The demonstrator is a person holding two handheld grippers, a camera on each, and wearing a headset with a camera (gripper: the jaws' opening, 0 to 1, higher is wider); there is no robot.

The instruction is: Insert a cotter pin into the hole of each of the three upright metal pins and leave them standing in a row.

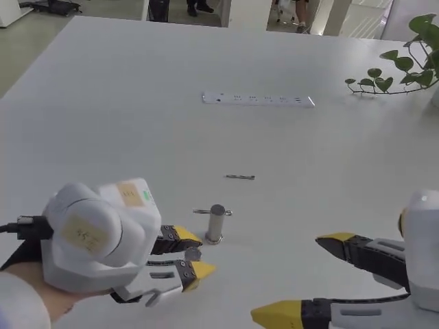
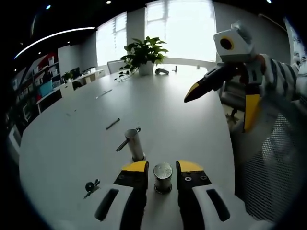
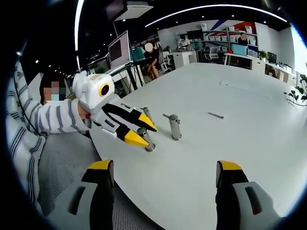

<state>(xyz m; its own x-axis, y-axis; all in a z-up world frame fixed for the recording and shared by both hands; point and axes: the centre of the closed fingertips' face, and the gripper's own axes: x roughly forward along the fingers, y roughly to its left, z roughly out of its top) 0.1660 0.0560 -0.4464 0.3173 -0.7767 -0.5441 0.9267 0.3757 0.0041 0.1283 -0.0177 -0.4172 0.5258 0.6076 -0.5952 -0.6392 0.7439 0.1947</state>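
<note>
An upright metal pin (image 1: 216, 224) stands mid-table with a cotter pin through its top hole (image 2: 134, 143) (image 3: 174, 127). A second upright pin (image 1: 193, 255) (image 2: 163, 174) (image 3: 147, 140) stands between the jaws of my left gripper (image 1: 195, 252) (image 2: 162, 166) (image 3: 143, 133). That gripper is open, with a thin gap on each side of the pin. A loose cotter pin (image 1: 239, 177) (image 2: 113, 123) (image 3: 216, 115) lies farther out. My right gripper (image 1: 300, 277) (image 3: 164, 166) (image 2: 218, 112) hovers wide open and empty to the right.
A small dark metal piece with a ring end (image 2: 91, 186) lies left of my left gripper. Across the far side of the white table (image 1: 103, 123) lies a white power strip (image 1: 257, 99). A potted plant (image 1: 405, 62) stands at the far right corner.
</note>
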